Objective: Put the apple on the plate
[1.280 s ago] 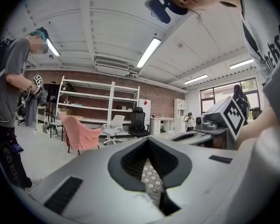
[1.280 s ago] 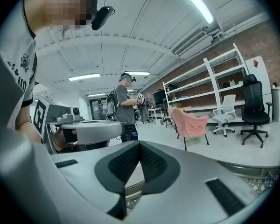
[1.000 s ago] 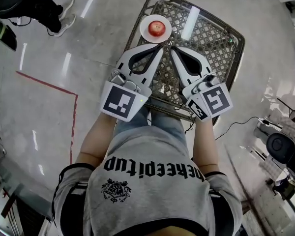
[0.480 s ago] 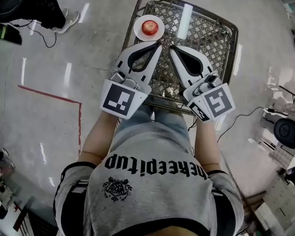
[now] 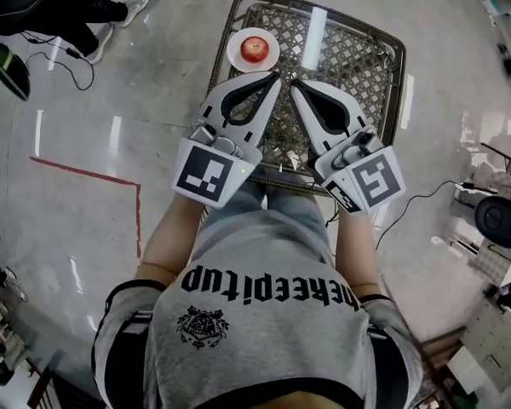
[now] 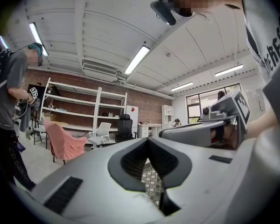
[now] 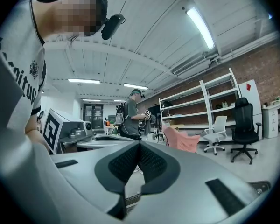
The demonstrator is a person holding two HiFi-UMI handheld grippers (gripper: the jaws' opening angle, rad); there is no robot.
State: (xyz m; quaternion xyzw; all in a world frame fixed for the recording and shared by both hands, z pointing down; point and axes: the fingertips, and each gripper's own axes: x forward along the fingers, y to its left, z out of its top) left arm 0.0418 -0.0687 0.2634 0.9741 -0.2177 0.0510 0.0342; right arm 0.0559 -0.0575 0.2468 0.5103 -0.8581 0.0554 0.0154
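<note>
A red apple (image 5: 254,48) sits on a small white plate (image 5: 236,59) at the far left corner of the woven wicker table (image 5: 358,66). My left gripper (image 5: 276,77) is shut and empty, its tips a short way in front of the plate. My right gripper (image 5: 293,83) is right beside it, also shut with nothing held. In the left gripper view the left gripper's (image 6: 148,139) jaws meet at a point and aim out level across the room. The right gripper view shows the same for the right gripper (image 7: 140,144). Neither gripper view shows the apple or the plate.
A white cylinder (image 5: 314,25) lies on the table right of the plate. The table's metal frame (image 5: 222,37) rims it. A person (image 5: 64,2) stands on the floor at far left, near cables. Red floor tape (image 5: 111,180) runs left. Shelves (image 6: 79,111) and office chairs (image 7: 245,125) stand farther off.
Both grippers have risen slightly together and stayed shut. The apple rests on the plate throughout; the table sits a little higher and further left in the head view.
</note>
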